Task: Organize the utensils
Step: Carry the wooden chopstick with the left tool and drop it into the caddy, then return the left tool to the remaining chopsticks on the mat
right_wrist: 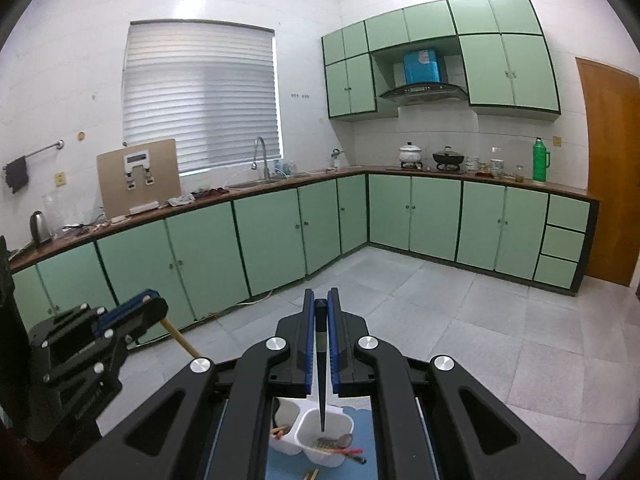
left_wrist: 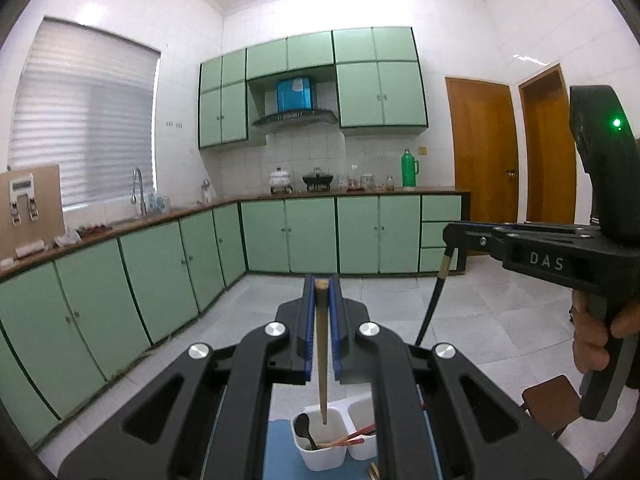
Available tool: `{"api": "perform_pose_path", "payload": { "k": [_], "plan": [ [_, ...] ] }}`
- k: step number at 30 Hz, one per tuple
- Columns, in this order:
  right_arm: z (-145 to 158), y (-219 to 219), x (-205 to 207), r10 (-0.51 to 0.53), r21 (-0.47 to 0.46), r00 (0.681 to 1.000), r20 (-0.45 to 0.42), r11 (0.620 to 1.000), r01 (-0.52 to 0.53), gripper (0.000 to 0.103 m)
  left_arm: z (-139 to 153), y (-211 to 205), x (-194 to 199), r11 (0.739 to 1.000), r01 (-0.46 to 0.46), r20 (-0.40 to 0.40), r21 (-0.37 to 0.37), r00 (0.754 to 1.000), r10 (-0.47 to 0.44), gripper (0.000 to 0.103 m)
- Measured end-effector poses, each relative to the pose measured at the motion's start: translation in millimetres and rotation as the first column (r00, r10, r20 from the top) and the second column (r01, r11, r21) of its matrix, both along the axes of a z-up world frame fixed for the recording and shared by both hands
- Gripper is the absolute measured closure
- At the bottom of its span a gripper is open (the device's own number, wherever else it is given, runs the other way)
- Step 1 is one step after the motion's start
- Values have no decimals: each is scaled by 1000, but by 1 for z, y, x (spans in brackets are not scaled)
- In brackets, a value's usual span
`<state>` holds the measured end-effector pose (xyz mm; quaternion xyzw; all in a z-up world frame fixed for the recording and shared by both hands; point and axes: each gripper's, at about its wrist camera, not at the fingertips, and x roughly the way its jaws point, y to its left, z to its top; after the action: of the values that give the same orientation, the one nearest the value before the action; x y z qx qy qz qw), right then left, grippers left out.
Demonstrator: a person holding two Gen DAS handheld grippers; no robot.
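Observation:
My left gripper (left_wrist: 321,280) is shut on a wooden chopstick (left_wrist: 321,360), which hangs tip-down above a white holder cup (left_wrist: 320,454). That cup has a black spoon (left_wrist: 305,429) and red and wooden chopsticks in it. A second white cup (left_wrist: 362,420) stands against it on the right. My right gripper (right_wrist: 321,300) is shut on a black chopstick (right_wrist: 321,384), its tip over a white cup (right_wrist: 329,440) with a spoon and chopsticks inside. Each view shows the other gripper: the right gripper (left_wrist: 451,238) with its black chopstick (left_wrist: 434,300), the left gripper (right_wrist: 154,302) with its wooden chopstick (right_wrist: 180,338).
The cups stand on a blue mat (left_wrist: 280,454) far below both grippers. A brown stool (left_wrist: 552,404) sits low on the right. Green cabinets (right_wrist: 208,256) and a brown counter (right_wrist: 280,186) line the far walls beyond a tiled floor (right_wrist: 480,320). Wooden doors (left_wrist: 480,152) are at the right.

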<state>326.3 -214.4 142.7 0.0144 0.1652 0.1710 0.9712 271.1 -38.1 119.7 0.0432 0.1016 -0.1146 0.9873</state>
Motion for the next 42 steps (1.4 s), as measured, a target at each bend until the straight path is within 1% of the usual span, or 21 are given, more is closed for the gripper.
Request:
{"api": "perform_pose_path", "payload": {
  "k": [5, 9, 11, 13, 15, 18, 20, 21, 22, 23, 26, 27, 29, 31, 33, 35, 36, 37, 39, 40, 42],
  "plan": [
    [-25, 4, 22, -20, -11, 999, -29, 1000, 20, 97, -29, -3, 27, 1000, -2, -48, 1, 999, 2, 97],
    [-50, 3, 35, -10, 11, 995, -98, 1000, 11, 97, -51, 0, 49, 1000, 9, -122, -7, 992, -10, 97],
    [-60, 2, 37, -21, 2, 992, -123, 1000, 21, 94, -61, 5, 55, 1000, -2, -165, -14, 986, -1, 96],
    [-64, -1, 34, -24, -6, 992, -124, 1000, 24, 90, -62, 9, 56, 1000, -2, -183, -28, 983, -3, 93],
    [-63, -6, 30, -30, -6, 993, -117, 1000, 30, 88, -60, 13, 51, 1000, -9, -167, -22, 986, 5, 85],
    [-59, -16, 19, -38, 1, 994, -103, 999, 39, 84, -55, 18, 38, 1000, -13, -151, -28, 989, 8, 82],
    [-56, -22, 8, -44, 7, 995, -89, 999, 44, 79, -49, 22, 24, 999, -16, -132, -38, 991, 11, 79],
    [-54, -27, 1, -47, 14, 996, -79, 999, 48, 77, -49, 24, 19, 999, -17, -124, -41, 992, 11, 75],
    [-52, -31, -6, -49, 22, 996, -72, 998, 50, 72, -47, 26, 8, 999, -21, -113, -45, 994, 16, 71],
    [-52, -36, -17, -48, 36, 997, -62, 998, 50, 67, -47, 26, -1, 999, -25, -106, -45, 994, 20, 69],
    [-58, -45, -43, -48, 47, 998, -50, 998, 50, 61, -55, 28, -31, 998, -29, -93, -49, 995, 25, 65],
    [-63, -46, -52, -48, 45, 998, -49, 998, 50, 57, -60, 28, -39, 998, -27, -98, -51, 995, 22, 63],
    [-82, -48, -77, -63, 32, 997, -51, 997, 65, 45, -74, 30, -56, 998, -26, -109, -59, 994, 19, 60],
    [-103, -46, -94, -76, 22, 995, -67, 997, 78, 39, -92, 27, -69, 998, -23, -139, -59, 990, 15, 57],
    [-130, -41, -110, -93, -9, 991, -98, 996, 93, 36, -119, 24, -82, 999, -29, -182, -46, 983, 20, 55],
    [-160, -37, -123, -118, -46, 983, -140, 993, 113, 31, -144, 24, -90, 999, -25, -232, -44, 973, 14, 54],
    [-171, -36, -128, -123, -47, 979, -160, 992, 117, 28, -158, 25, -94, 999, -27, -261, -43, 965, 15, 53],
    [-186, -36, -133, -128, -34, 972, -197, 992, 123, 28, -176, 24, -96, 999, -28, -302, -36, 953, 15, 53],
    [-210, -37, -139, -132, -19, 958, -253, 991, 132, 27, -201, 26, -101, 999, -33, -348, -19, 937, 24, 53],
    [-225, -36, -142, -145, -22, 948, -284, 989, 145, 27, -218, 27, -102, 999, -36, -384, -15, 923, 28, 53],
    [-245, -34, -148, -153, -29, 934, -323, 988, 151, 27, -241, 30, -104, 999, -44, -434, -6, 900, 37, 53]
  ]
}}
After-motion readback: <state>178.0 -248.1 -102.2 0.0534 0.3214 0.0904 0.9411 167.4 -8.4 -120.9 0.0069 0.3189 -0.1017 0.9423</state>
